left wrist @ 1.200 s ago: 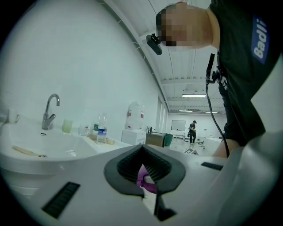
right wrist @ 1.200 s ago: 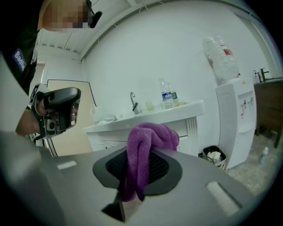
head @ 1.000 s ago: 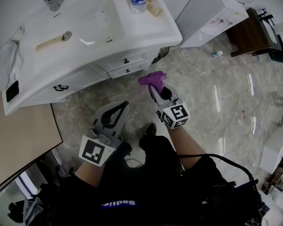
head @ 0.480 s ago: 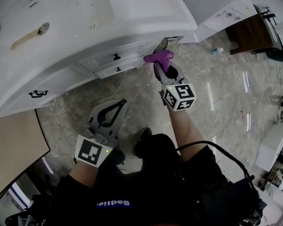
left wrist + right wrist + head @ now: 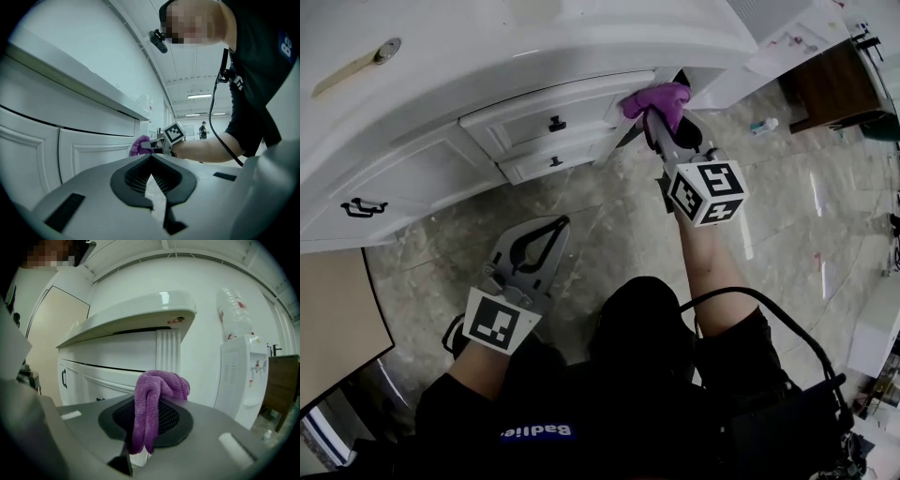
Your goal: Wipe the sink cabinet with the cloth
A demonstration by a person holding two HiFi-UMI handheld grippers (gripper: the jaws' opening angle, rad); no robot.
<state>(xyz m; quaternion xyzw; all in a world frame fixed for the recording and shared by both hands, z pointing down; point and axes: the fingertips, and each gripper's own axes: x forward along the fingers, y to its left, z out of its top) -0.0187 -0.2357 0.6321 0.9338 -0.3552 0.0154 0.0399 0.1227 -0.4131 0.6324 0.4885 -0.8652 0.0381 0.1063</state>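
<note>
- Head view: our right gripper (image 5: 662,120) holds the purple cloth (image 5: 657,97) at the sink cabinet (image 5: 534,101) corner. Our left gripper (image 5: 555,232) hangs lower, well apart.
- Left gripper view: our jaws meet, holding nothing.
- Right gripper view: our jaws clamp the cloth (image 5: 157,392), with the cabinet just beyond.

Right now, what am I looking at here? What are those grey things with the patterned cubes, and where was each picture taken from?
No robot: a person holds a grey tool in each hand, each ending in a two-jaw claw; the patterned cubes are part of them. The top-down picture comes from a camera on the person's head; the other two from cameras riding on each tool, looking along its jaws. The right claw is shut on a purple cloth at the right corner of the white sink cabinet. The left claw is shut and empty, low over the floor.
</note>
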